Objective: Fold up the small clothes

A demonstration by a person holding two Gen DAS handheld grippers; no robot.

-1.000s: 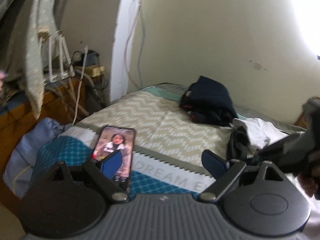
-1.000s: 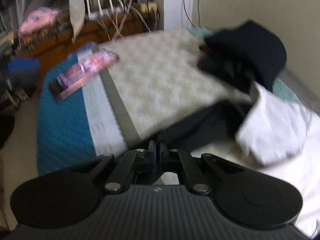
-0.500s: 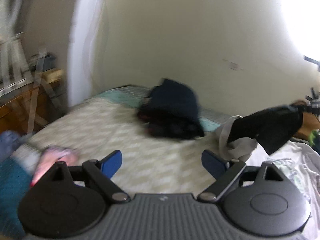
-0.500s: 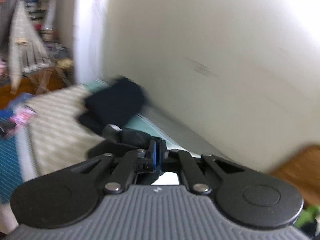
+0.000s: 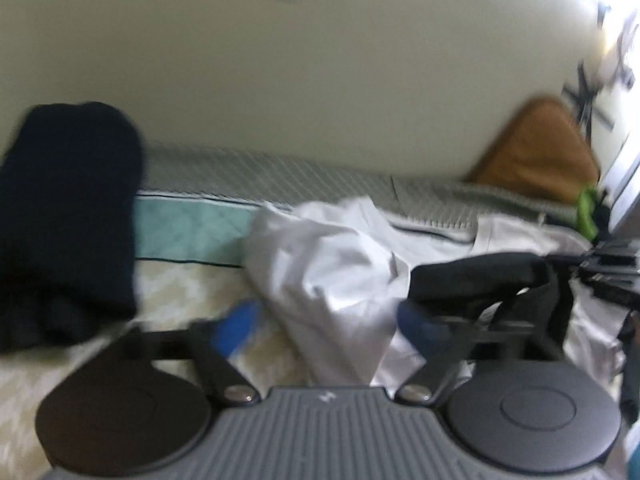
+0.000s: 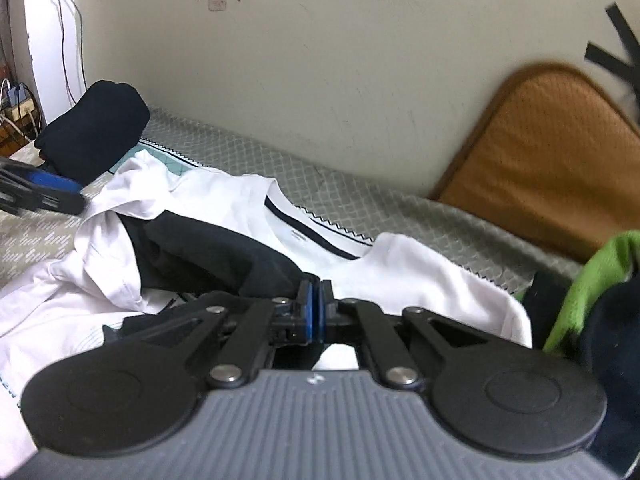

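Between the right gripper's (image 6: 314, 306) pressed-together fingers, a dark garment (image 6: 208, 256) is pinched, trailing leftward over white clothes (image 6: 420, 276). Ahead of the left gripper (image 5: 326, 326), whose jaws have just been closing, its fingers stand apart on nothing, crumpled white cloth beyond them.

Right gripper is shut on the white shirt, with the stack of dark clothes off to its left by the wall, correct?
Not quite. The right gripper is shut on the black garment, which lies over the white shirt. The dark stack is to its left by the wall, as the right wrist view shows.
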